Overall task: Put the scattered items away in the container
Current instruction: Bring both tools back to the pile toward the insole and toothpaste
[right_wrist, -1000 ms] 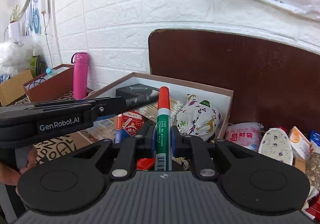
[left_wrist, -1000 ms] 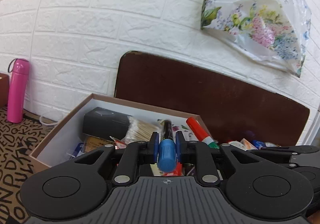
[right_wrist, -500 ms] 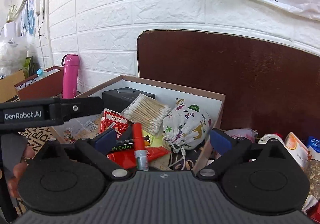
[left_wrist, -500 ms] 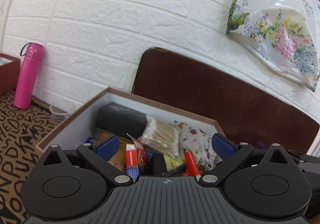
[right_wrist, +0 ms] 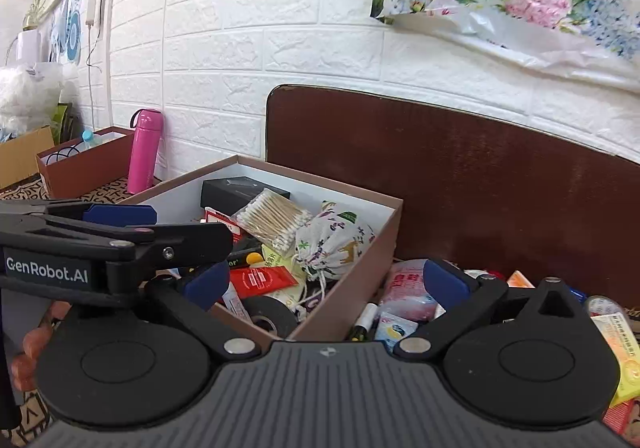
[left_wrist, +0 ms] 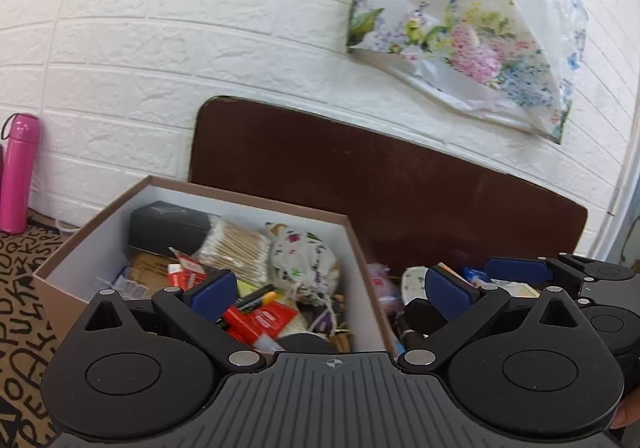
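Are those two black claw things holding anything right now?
No. The left tool and right tool both stand wide open with nothing between their pads, above the box.

Your left claw (left_wrist: 330, 294) has its jaws spread wide with nothing held between the blue pads (left_wrist: 212, 290), and it points forward, tilted slightly down. Your right claw (right_wrist: 326, 284) stands equally wide and empty, at a similar downward tilt. The two sit side by side, close together. Fingers of your left hand (right_wrist: 34, 344) show wrapped around the left claw's handle.
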A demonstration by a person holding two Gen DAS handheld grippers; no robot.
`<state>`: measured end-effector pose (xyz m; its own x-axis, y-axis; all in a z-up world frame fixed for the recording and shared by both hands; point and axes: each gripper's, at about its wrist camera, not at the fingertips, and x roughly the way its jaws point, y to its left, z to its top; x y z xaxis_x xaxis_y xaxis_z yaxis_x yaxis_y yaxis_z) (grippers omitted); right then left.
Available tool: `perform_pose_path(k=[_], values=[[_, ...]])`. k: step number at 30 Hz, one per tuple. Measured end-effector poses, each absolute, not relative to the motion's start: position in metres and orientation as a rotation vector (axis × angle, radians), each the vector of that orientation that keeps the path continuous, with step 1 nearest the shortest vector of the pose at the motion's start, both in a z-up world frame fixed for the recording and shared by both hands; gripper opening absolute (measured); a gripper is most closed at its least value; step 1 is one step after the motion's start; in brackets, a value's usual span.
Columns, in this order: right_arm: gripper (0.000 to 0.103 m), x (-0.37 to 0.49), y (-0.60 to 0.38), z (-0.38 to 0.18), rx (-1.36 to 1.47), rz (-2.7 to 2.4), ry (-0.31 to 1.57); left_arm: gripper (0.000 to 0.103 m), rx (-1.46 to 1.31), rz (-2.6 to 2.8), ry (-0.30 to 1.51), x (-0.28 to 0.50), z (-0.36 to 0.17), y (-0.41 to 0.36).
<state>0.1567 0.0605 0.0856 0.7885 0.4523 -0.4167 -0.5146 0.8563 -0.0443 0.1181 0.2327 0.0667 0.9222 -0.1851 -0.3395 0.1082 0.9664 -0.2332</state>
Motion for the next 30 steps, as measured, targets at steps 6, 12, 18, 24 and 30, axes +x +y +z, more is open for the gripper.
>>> perform_pose_path(k=[6,12,18,24,30], values=[[0.103,0.127,0.032,0.074,-0.162,0.496,0.388,0.103,-0.212,-0.179,0.362,0.093,0.053,0.202],[0.103,0.100,-0.009,0.026,-0.132,0.409,0.406,0.103,-0.194,-0.259,0.425,0.081,0.011,0.162],[0.103,0.099,-0.051,-0.022,-0.043,0.285,0.480,0.103,-0.206,-0.314,0.517,0.089,-0.026,0.131],[0.102,0.111,-0.066,-0.046,0.032,0.261,0.506,0.102,-0.197,-0.315,0.540,0.102,-0.037,0.119],[0.095,0.132,-0.057,-0.053,0.049,0.299,0.495,0.095,-0.216,-0.271,0.512,0.121,-0.038,0.116]])
